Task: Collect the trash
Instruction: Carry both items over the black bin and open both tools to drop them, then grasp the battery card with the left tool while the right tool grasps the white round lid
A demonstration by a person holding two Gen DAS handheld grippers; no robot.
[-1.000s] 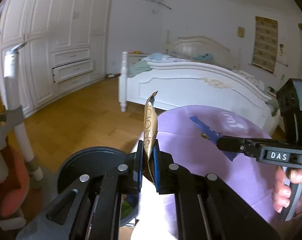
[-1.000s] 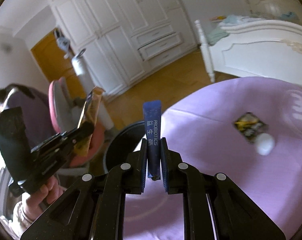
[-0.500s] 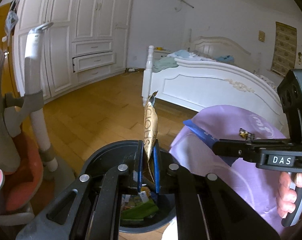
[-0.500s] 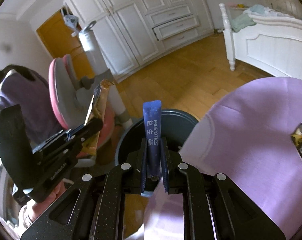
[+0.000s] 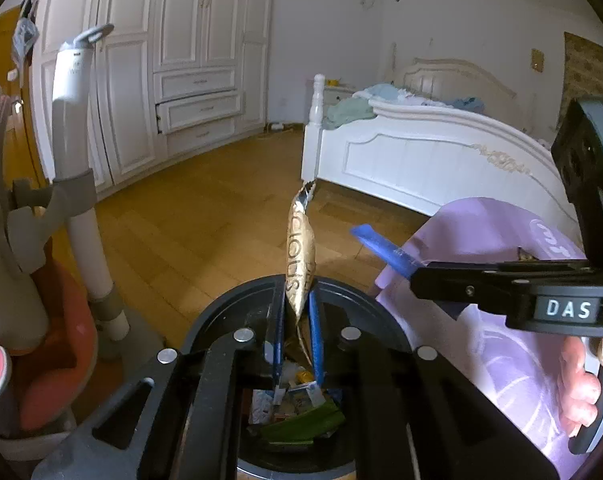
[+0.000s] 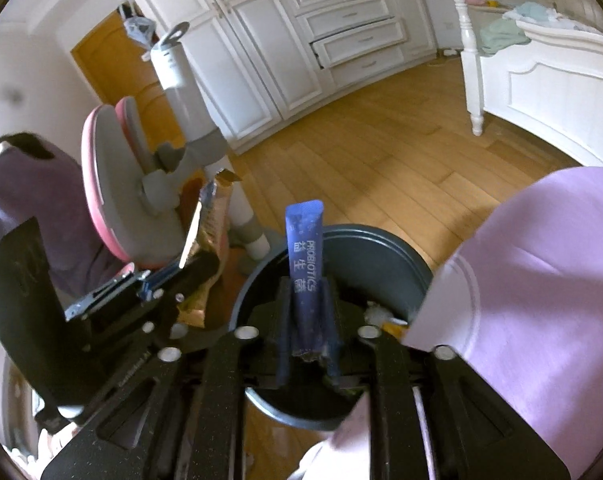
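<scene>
Both my grippers hang over the dark bin (image 5: 221,320) beside the purple table's (image 6: 541,260) edge. My left gripper (image 5: 297,336) has its jaws just easing apart, the gold wrapper (image 5: 300,264) standing between them, loose by the look of it, though I can't be sure a pad isn't touching. My right gripper (image 6: 307,320) has just been spreading too, and the blue sachet (image 6: 306,280) sits slack between parted pads, about to drop. Trash already lies in the bin's bottom. A second ago both pieces were pinched tight with the table beneath us; now the bin's mouth is below. What remains on the table I can't see from here.
</scene>
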